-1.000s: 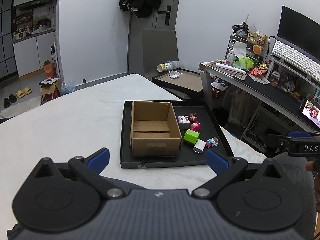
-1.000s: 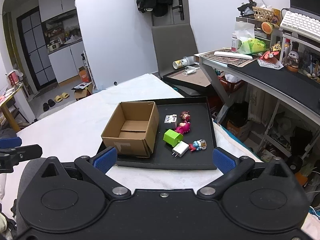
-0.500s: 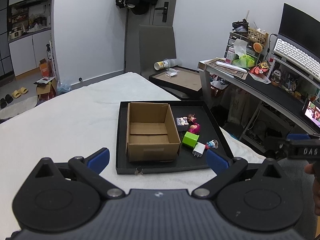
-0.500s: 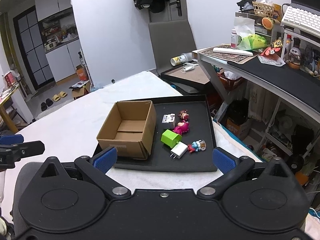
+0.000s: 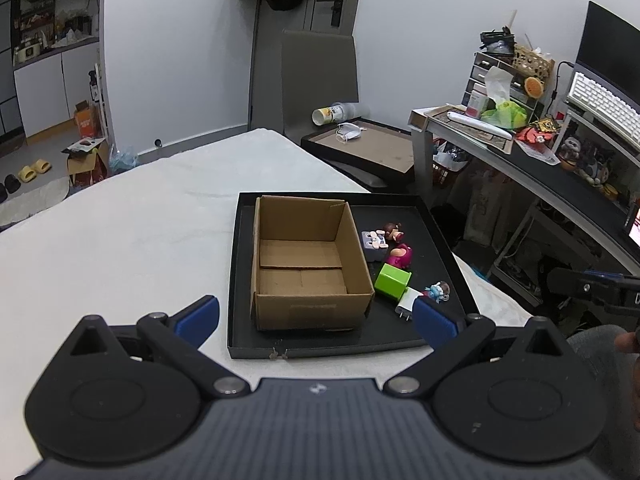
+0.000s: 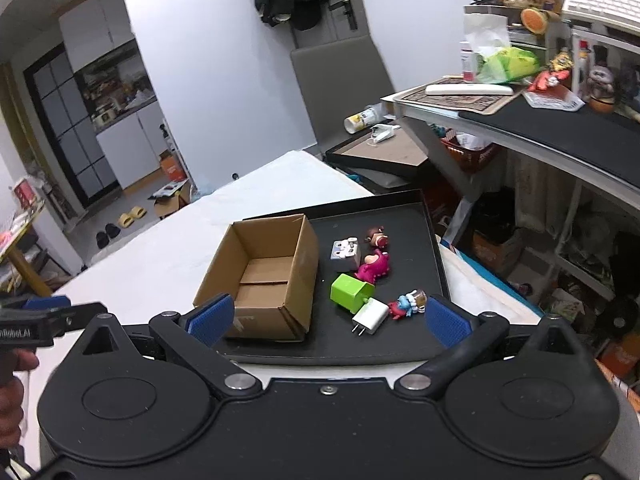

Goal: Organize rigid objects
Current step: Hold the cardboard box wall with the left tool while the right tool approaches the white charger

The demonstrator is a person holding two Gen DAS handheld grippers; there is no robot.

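Observation:
An open, empty cardboard box [image 5: 304,268] [image 6: 260,276] stands on the left of a black tray [image 5: 344,340] [image 6: 404,216]. To the box's right lie a green cube charger [image 5: 393,282] [image 6: 350,292], a white plug [image 5: 405,305] [image 6: 370,316], a grey-white adapter [image 5: 374,242] [image 6: 345,252], a magenta figure [image 5: 400,256] [image 6: 374,266], a brown-haired figure [image 5: 394,233] [image 6: 378,237] and a small blue figure [image 5: 438,290] [image 6: 408,305]. My left gripper [image 5: 316,320] is open, short of the tray's near edge. My right gripper [image 6: 328,320] is open too, hovering just before the tray with nothing between its fingers.
The tray rests on a white bed [image 5: 120,240]. A cluttered desk [image 5: 540,184] [image 6: 560,128] runs along the right. A grey chair [image 5: 320,80] and a second dark tray [image 5: 368,148] stand beyond the bed. A hand [image 6: 12,392] holds the other gripper at far left.
Both grippers have drawn closer to the tray, so the box and toys look larger. The right wrist view has tilted slightly. Both stay open.

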